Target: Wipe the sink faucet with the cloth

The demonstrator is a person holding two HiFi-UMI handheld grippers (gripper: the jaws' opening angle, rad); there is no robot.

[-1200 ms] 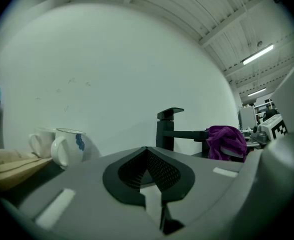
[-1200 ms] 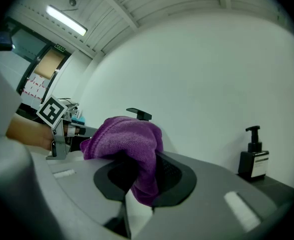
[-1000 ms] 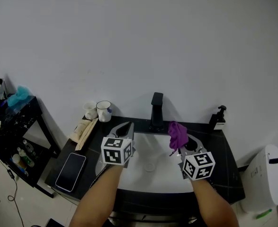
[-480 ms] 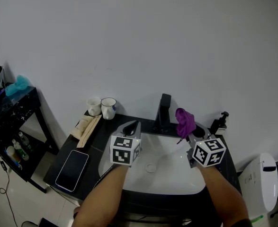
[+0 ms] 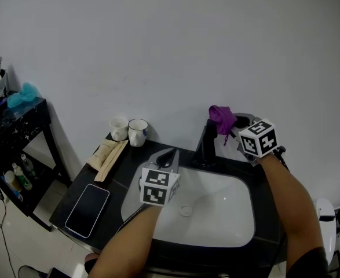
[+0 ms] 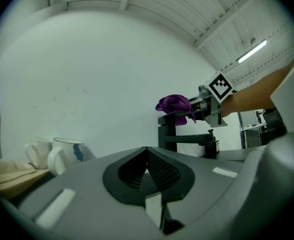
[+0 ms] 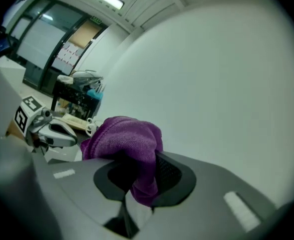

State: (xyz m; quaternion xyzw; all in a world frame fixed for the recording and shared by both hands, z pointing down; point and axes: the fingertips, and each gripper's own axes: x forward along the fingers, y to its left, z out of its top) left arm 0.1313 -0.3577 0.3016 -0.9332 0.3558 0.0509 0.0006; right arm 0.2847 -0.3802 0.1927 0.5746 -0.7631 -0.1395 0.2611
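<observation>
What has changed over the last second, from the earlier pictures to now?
The right gripper, shut on the purple cloth, rose from over the sink and moved back, bringing the cloth to the top of the faucet. The left gripper stayed shut and empty over the sink's left side. The phone and mugs did not move.

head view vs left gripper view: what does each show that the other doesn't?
Head view only: the phone, the sink bowl, the side shelf. Left gripper view only: the left gripper close up, jaws together with nothing between, and a ceiling light. Both: the faucet, the purple cloth clamped in the right gripper over the faucet's top, two mugs.
</observation>
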